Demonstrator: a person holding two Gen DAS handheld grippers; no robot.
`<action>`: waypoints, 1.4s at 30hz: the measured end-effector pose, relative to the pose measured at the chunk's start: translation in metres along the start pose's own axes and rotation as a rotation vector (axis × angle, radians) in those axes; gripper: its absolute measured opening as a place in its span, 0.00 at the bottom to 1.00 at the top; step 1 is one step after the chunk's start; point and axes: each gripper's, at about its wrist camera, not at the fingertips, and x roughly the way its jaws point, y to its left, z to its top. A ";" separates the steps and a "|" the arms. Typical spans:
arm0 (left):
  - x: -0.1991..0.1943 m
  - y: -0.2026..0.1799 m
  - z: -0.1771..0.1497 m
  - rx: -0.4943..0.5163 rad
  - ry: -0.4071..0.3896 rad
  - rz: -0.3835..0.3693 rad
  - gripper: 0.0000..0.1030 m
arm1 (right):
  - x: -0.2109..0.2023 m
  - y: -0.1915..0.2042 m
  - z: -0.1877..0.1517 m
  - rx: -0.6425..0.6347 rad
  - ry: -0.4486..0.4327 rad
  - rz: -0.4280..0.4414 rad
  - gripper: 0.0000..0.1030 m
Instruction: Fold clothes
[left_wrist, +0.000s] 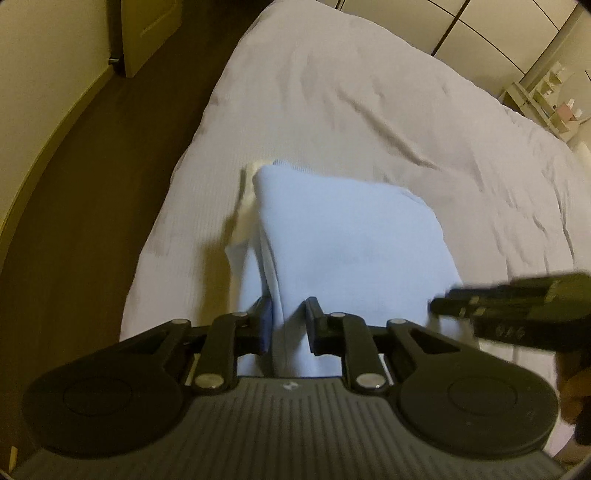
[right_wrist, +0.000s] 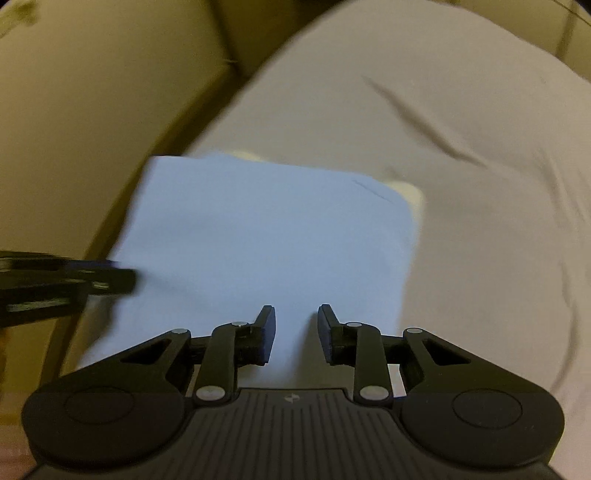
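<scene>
A light blue garment (left_wrist: 347, 243) is folded into a rough square and held up above a grey bed (left_wrist: 369, 92). A cream edge (left_wrist: 247, 199) shows behind its left side. My left gripper (left_wrist: 290, 325) is shut on the garment's near edge, with cloth bunched between its jaws. My right gripper (right_wrist: 295, 332) holds the same near edge of the garment (right_wrist: 266, 236), with cloth running between its jaws. In the left wrist view the right gripper (left_wrist: 443, 306) shows at the garment's right side. In the right wrist view the left gripper (right_wrist: 125, 280) shows at its left side.
The bed's grey cover (right_wrist: 461, 147) is wrinkled and fills most of both views. Dark wooden floor (left_wrist: 92, 184) runs along the bed's left side, with a door (left_wrist: 147, 33) beyond. A shelf with small items (left_wrist: 546, 99) stands at the far right, next to wardrobe panels (left_wrist: 480, 26).
</scene>
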 end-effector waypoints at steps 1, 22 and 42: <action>0.006 -0.002 0.000 0.006 0.011 0.011 0.15 | 0.005 -0.003 -0.005 0.007 0.019 -0.003 0.29; 0.048 -0.024 0.029 0.030 0.024 0.124 0.14 | 0.003 0.006 -0.016 0.021 0.065 -0.034 0.36; -0.124 -0.098 -0.062 -0.092 -0.027 0.305 0.48 | -0.115 -0.009 -0.059 -0.004 -0.103 0.036 0.74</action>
